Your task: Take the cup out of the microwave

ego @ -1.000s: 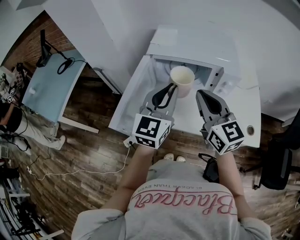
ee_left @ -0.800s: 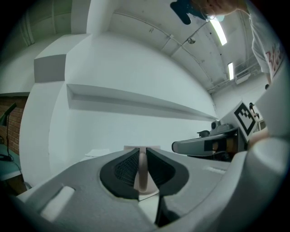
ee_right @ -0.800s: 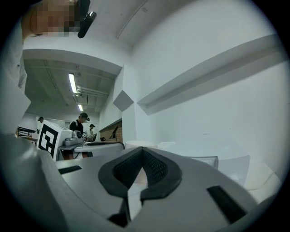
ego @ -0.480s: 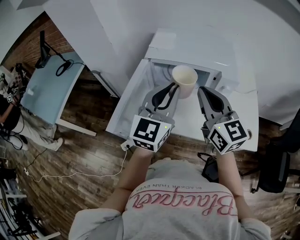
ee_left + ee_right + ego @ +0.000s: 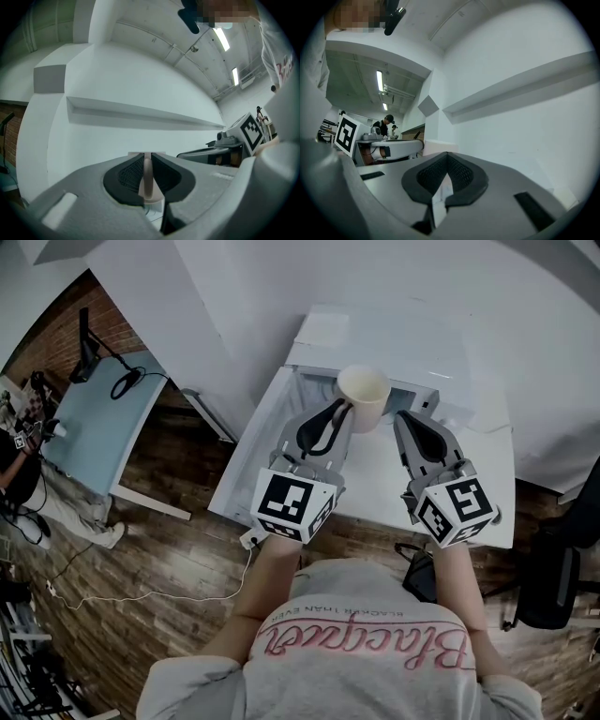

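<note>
The left tongs point(image 5: 341, 411) are closed on the near wall of the cup point(image 5: 364, 390), one pad inside the rim and one outside. The jaws stand only as far apart as that thin wall. The right tongs point(image 5: 406, 418) are shut with nothing in them. They sit just beside the cup on its right and do not touch it. The cup hangs upright from that one-sided pinch, over the white table point(image 5: 375, 479) and at the open front of the microwave point(image 5: 394, 338). I judge it to be out, or very nearly out.

With only one wall held, the cup could swing or slip. The safe course is to keep the squeeze even and the rim level, and to draw it straight back toward the body. It should clear the microwave's front edge before it is lowered onto the table. The right tongs are best kept out of its path, or opened to steady the far wall. Whether anything is inside the cup I cannot tell.

The left gripper view shows the grip itself. The cup point(image 5: 147, 180) appears as a pale sliver squeezed between the dark ribbed pads of the left tongs point(image 5: 147, 158), a detail the head view leaves too small to read. It also catches the right tongs point(image 5: 220, 151) alongside. The right gripper view settles that the right tongs point(image 5: 446, 157) meet at their tips around nothing. Far off, it shows people point(image 5: 386, 123) in the room. Only the head view shows the cup whole, with the microwave and table around it.
</note>
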`<state>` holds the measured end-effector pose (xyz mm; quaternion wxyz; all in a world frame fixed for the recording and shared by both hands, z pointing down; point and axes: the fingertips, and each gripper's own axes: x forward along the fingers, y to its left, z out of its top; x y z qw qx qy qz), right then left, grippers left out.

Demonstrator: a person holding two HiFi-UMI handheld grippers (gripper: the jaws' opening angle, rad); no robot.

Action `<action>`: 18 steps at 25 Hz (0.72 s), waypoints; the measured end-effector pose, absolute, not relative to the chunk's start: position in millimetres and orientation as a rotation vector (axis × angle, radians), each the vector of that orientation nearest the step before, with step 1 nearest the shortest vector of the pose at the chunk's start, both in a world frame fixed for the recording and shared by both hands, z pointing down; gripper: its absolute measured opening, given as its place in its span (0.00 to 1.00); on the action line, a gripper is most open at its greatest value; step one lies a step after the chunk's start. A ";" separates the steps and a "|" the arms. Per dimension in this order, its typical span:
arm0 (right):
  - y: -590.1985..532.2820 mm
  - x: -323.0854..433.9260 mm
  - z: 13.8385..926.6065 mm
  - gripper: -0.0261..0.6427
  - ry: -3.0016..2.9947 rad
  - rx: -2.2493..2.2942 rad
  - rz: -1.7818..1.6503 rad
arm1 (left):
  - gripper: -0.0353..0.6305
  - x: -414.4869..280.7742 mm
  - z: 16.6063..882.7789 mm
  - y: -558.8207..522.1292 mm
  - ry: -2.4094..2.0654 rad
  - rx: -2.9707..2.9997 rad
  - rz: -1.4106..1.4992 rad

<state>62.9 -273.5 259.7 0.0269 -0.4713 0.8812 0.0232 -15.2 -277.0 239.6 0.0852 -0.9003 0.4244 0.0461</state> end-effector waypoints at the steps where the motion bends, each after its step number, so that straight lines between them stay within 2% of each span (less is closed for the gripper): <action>1: -274.0 63.2 259.5 0.06 2.725 -1.456 0.076 | 0.13 -14.5 238.4 -277.9 1.265 -2.682 0.141; 18: -283.7 72.8 250.1 0.06 2.690 -1.466 0.090 | 0.13 -3.6 224.7 -287.4 1.241 -2.667 0.178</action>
